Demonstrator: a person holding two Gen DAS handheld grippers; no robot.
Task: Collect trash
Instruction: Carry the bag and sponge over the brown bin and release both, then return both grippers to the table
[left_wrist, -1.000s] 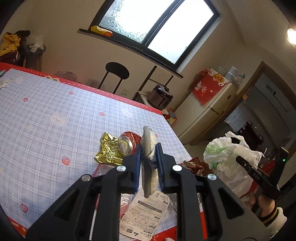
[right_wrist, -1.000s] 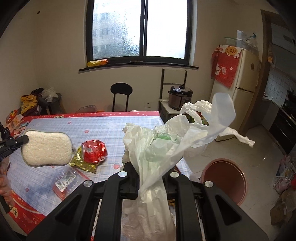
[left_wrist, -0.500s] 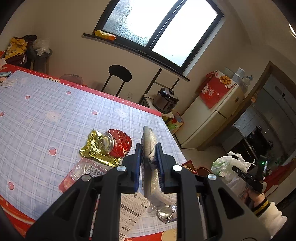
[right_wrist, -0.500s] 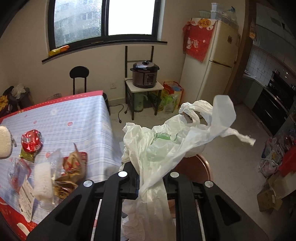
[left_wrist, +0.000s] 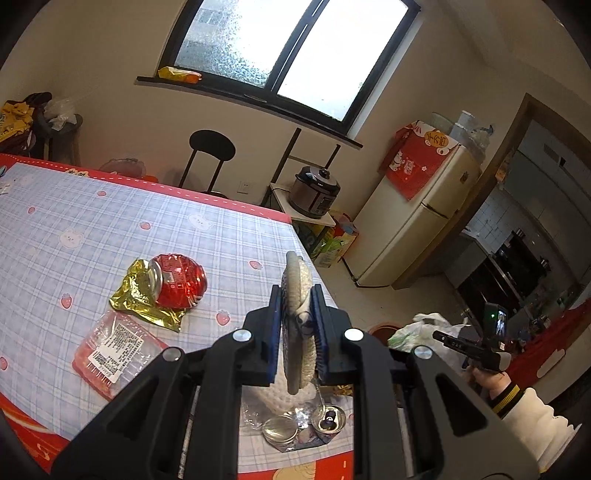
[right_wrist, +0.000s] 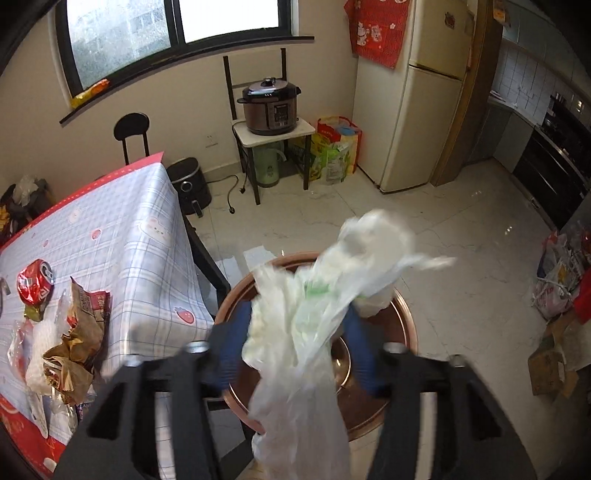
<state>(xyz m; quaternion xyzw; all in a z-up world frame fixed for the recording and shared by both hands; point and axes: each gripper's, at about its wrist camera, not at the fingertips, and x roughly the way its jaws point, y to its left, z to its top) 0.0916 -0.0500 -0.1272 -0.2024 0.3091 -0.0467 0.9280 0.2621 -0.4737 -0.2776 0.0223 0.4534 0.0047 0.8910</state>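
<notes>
Daylight fills a black-framed window (left_wrist: 288, 59) above a black chair (left_wrist: 211, 147); a cream refrigerator (right_wrist: 424, 92) stands right on pale tiles.

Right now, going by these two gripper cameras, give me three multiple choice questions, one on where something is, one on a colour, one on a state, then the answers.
1. Where is the white plastic bag?
A. Above the round bin
B. On the table
C. On the fridge

2. What colour is the crushed can?
A. Green
B. Red
C. Blue

3. How is the left gripper?
A. Wide open, empty
B. Shut on a bottle
C. Shut on the sponge

Answers:
1. A: the bag hangs between the right gripper pads, just opened, over the copper-coloured bin.
2. B: it shines red on the checked tablecloth.
3. C: both pads press the sponge.
</notes>
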